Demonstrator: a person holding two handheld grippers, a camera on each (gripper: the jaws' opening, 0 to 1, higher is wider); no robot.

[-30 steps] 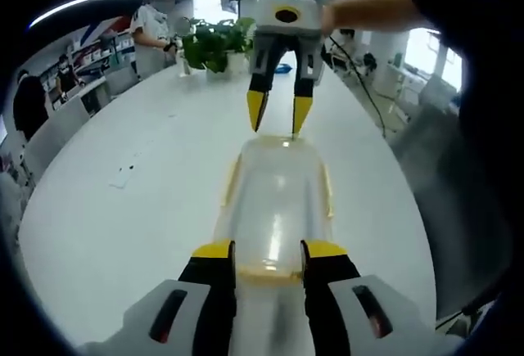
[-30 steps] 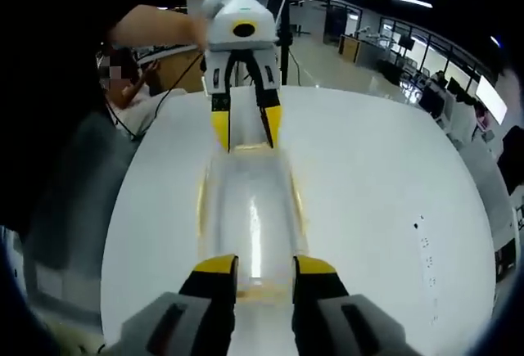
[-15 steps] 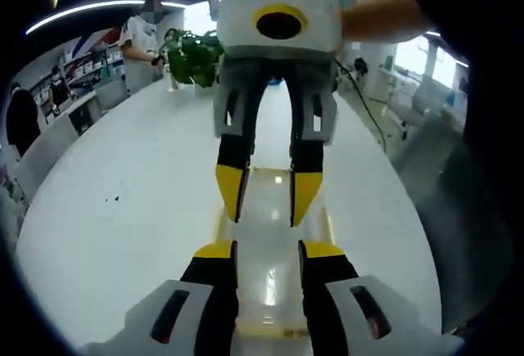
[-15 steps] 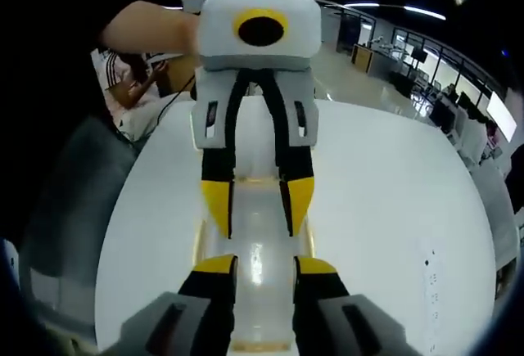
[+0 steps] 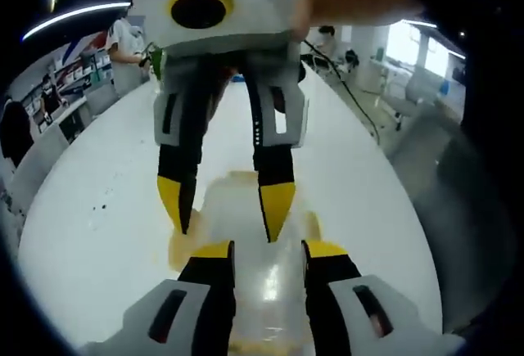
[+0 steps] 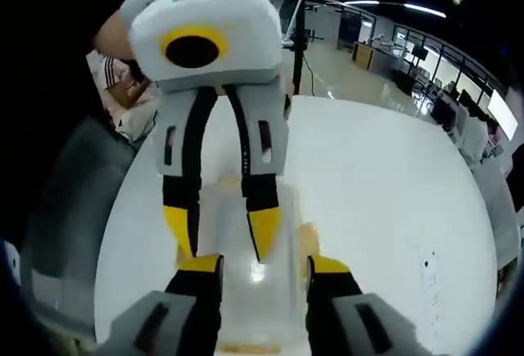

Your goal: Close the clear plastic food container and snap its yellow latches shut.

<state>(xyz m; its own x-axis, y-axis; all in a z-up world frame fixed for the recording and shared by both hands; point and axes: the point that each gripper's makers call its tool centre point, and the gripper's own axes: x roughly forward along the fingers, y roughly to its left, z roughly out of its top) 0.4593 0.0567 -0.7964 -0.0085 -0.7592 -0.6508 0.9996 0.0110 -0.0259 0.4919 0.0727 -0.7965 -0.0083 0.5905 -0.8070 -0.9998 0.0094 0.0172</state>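
A clear plastic food container [image 5: 236, 202] with yellow latches lies on the white table [image 5: 98, 209], lid on top. My left gripper [image 5: 268, 251] is open, its jaws spread above the container's near end. My right gripper [image 5: 225, 209] comes down from the top of the left gripper view, open, with its yellow fingertips [image 5: 276, 206] over the lid. In the right gripper view the right gripper [image 6: 264, 266] is open over the container [image 6: 264, 295]. There the left gripper [image 6: 221, 227] faces it, close above the lid. A yellow latch [image 6: 309, 235] shows at the container's side.
A person's bare arm [image 5: 352, 0] holds the right gripper. Another person [image 5: 127, 37] stands at the far left of the table and one sits beyond its edge [image 6: 123, 94]. A cable [image 5: 348, 94] crosses the far right of the table. Small black marks [image 6: 426, 266] dot the surface.
The two grippers have moved toward each other along the container and now overlap above its middle. The right gripper's jaws have spread a little wider. The container has stayed in place.
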